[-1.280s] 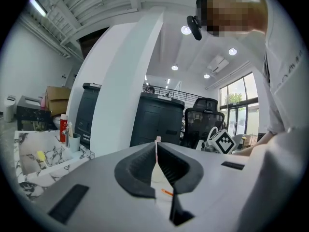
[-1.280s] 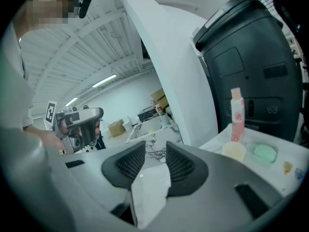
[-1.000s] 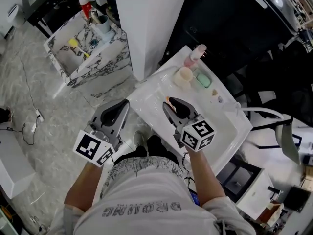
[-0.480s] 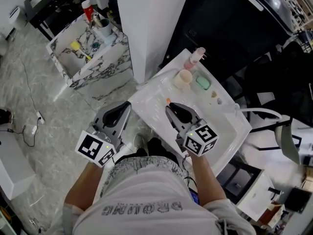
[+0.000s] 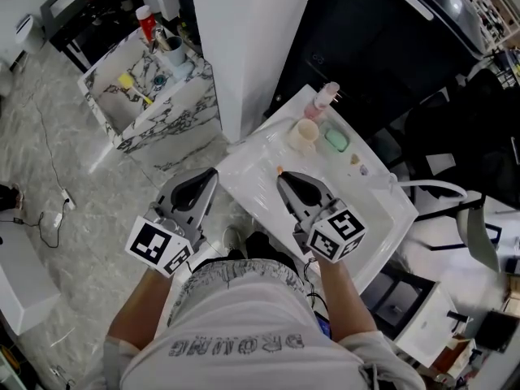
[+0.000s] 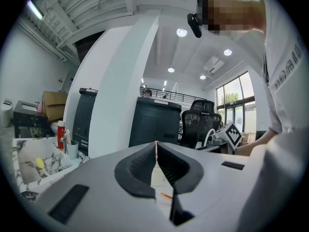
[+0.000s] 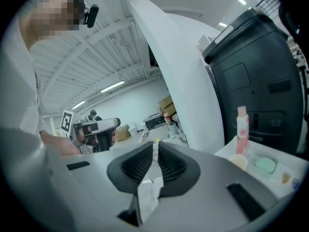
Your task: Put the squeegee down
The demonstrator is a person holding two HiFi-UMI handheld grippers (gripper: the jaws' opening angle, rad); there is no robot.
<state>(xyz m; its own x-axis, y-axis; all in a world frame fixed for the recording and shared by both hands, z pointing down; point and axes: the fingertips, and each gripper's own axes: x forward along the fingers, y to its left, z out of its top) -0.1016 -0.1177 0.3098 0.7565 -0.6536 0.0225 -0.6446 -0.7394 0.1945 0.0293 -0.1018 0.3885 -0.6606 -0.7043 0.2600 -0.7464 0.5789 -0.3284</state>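
Note:
I cannot pick out the squeegee with certainty. A small orange piece point(image 5: 279, 170) lies on the white basin top point(image 5: 367, 214), just past the tip of my right gripper point(image 5: 282, 179). In the right gripper view, the right gripper point(image 7: 155, 148) has just been closing. Its jaws stand a narrow slit apart with nothing between them. My left gripper point(image 5: 210, 174) hovers off the basin's left edge over the floor. In the left gripper view, the left gripper point(image 6: 156, 144) has its tips together and is empty.
At the basin's far end stand a pink bottle point(image 5: 326, 95), a beige cup point(image 5: 305, 132) and a green soap point(image 5: 336, 139). A white pillar point(image 5: 244, 39) rises behind. A marble-patterned box point(image 5: 162, 108) with brushes sits at the far left. A black cabinet point(image 5: 382, 47) stands on the right.
The right gripper's jaws have narrowed from wide apart to a thin slit, and it has lifted slightly above the basin. The left gripper has stayed where it was.

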